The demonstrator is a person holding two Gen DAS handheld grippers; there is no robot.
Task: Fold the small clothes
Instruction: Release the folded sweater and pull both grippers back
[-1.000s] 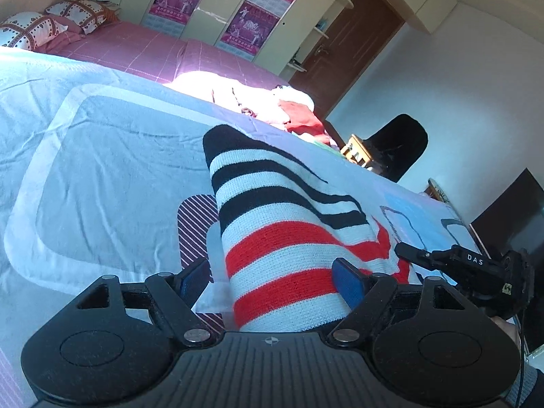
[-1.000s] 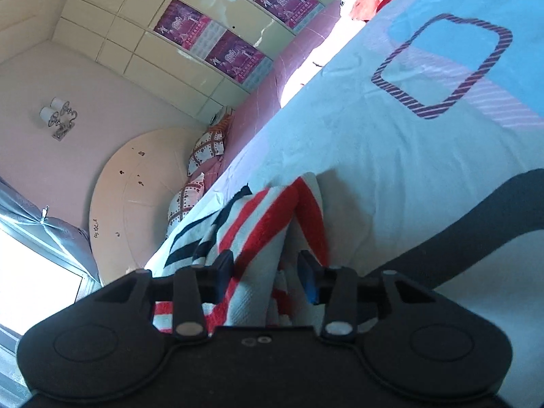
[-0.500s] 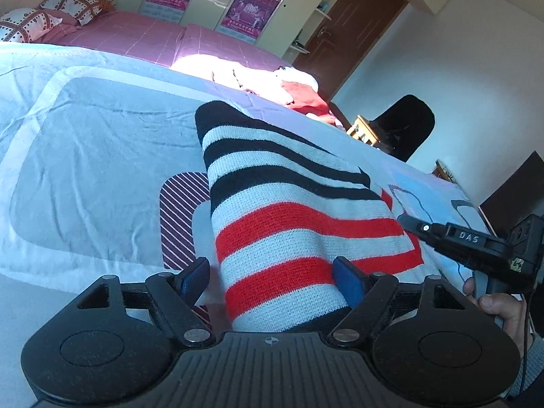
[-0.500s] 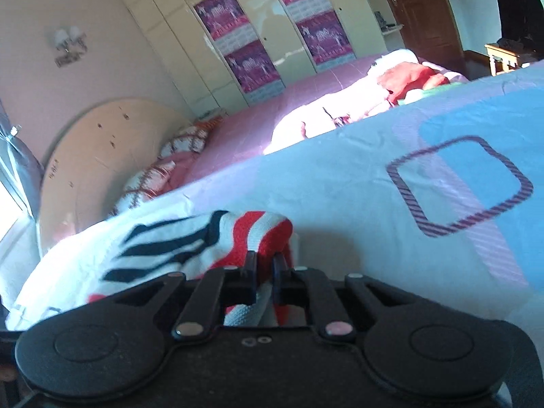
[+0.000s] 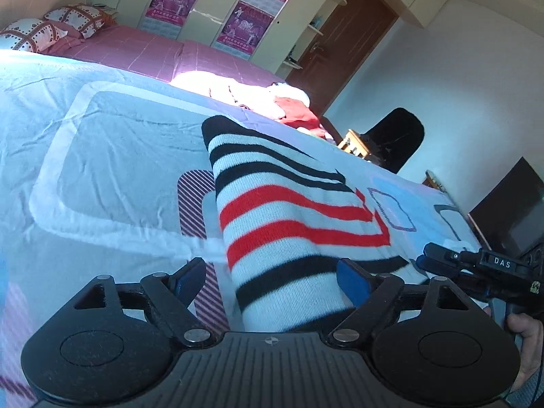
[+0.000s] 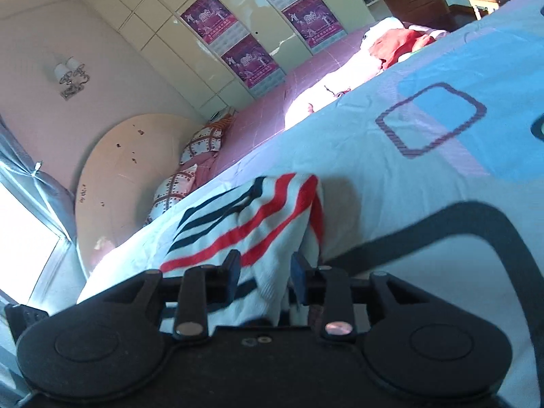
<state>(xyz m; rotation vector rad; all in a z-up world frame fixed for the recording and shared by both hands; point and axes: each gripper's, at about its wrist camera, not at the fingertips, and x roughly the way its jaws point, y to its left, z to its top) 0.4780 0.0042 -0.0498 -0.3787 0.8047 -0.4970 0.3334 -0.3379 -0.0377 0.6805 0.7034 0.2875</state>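
- Left wrist: left gripper (image 5: 272, 277) jaws wide, straddling striped knit garment (image 5: 289, 224); right gripper (image 5: 476, 265) alongside.
- Right wrist: right gripper (image 6: 263, 272) jaws parted around garment edge; headboard (image 6: 119, 176), wall lamp (image 6: 71, 76).

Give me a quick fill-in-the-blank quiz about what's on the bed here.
1. The sweater has black and ____ stripes on white.
2. The left gripper is ____, its fingers either side of the sweater.
3. The sweater lies on a ____.
4. Behind it, posters hang on the ____.

Missing words: red; open; bed; wardrobe
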